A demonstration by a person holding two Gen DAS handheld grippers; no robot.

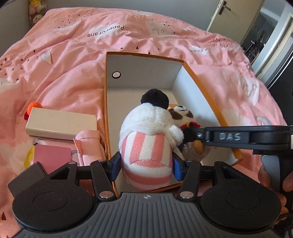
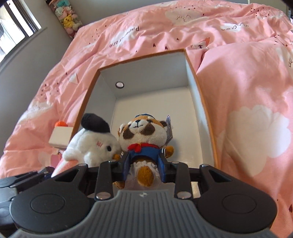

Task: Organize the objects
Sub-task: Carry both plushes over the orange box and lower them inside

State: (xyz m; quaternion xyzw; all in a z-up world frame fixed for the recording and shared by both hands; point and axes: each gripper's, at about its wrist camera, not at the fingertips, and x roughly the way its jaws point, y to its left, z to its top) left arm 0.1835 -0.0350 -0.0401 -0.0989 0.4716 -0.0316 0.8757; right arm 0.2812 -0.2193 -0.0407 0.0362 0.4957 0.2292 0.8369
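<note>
Pink bed (image 1: 73, 60), open box (image 1: 142, 73): left tool (image 1: 146, 165) clamped on striped plush (image 1: 146, 146), right tool (image 2: 143, 169) gripping raccoon plush (image 2: 144, 133), both above box.

Fluffy plush toys (image 1: 146, 135), seemingly matt cardboard box (image 1: 139, 73).

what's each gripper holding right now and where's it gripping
Left gripper clamps the white plush at its striped lower body; right gripper clamps the raccoon plush around its waist.

A home bedroom: a bed under a pink cloud-print duvet (image 1: 128, 45), plush toys (image 2: 67, 18) hanging in the corner, a door (image 1: 236, 14) ajar
</note>
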